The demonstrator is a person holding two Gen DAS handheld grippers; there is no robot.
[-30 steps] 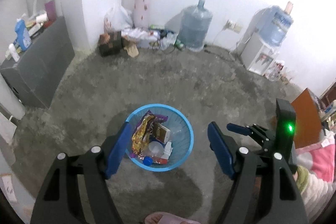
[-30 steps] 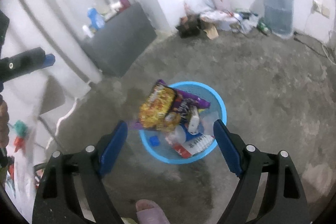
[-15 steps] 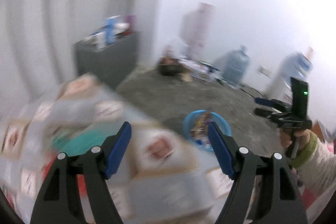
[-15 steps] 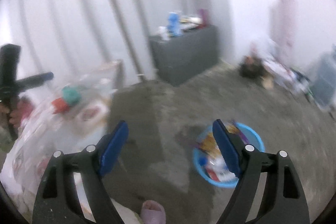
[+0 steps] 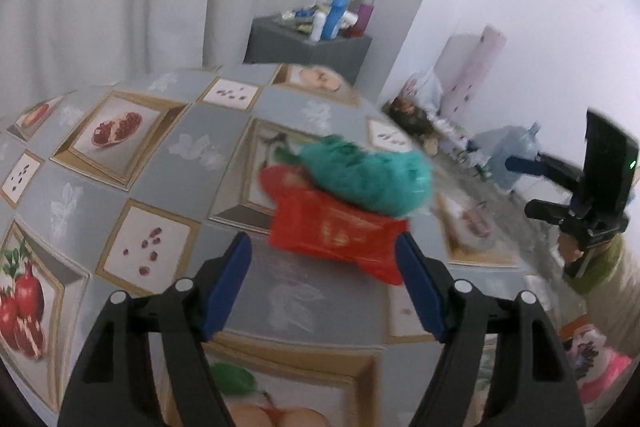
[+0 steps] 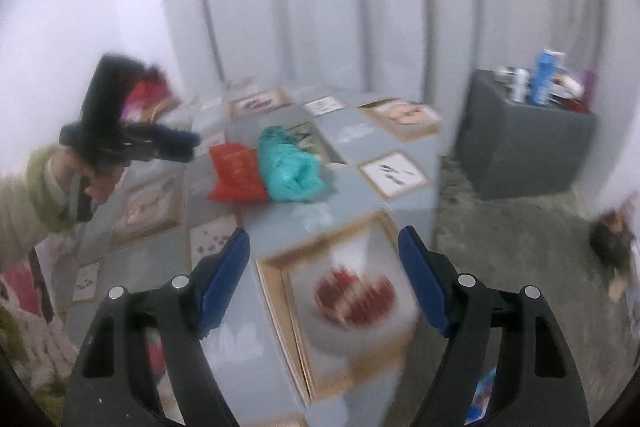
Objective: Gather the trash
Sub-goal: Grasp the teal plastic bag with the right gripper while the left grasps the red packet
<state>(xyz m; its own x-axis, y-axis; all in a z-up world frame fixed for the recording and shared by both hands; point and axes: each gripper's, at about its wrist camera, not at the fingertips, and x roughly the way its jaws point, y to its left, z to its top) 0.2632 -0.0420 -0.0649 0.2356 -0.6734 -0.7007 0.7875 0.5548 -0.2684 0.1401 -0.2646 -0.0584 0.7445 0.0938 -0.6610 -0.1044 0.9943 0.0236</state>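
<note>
A red plastic wrapper (image 5: 336, 231) and a crumpled teal plastic bag (image 5: 368, 175) lie together on a table with a grey fruit-print cloth (image 5: 132, 163). My left gripper (image 5: 324, 283) is open and empty, just short of the red wrapper. My right gripper (image 6: 324, 275) is open and empty over the table's near corner, with the red wrapper (image 6: 236, 167) and teal bag (image 6: 288, 167) further ahead. Each gripper shows in the other's view: the right one (image 5: 560, 179) and the left one (image 6: 132, 139). The views are blurred.
A dark grey cabinet (image 6: 520, 143) with bottles on top stands by the white curtain, right of the table. Clutter and a water jug (image 5: 516, 155) lie along the far wall on the concrete floor (image 6: 500, 235).
Both grippers swung away from the blue trash basket on the floor and up to the table. The basket has left both views; the red wrapper and teal bag now lie ahead.
</note>
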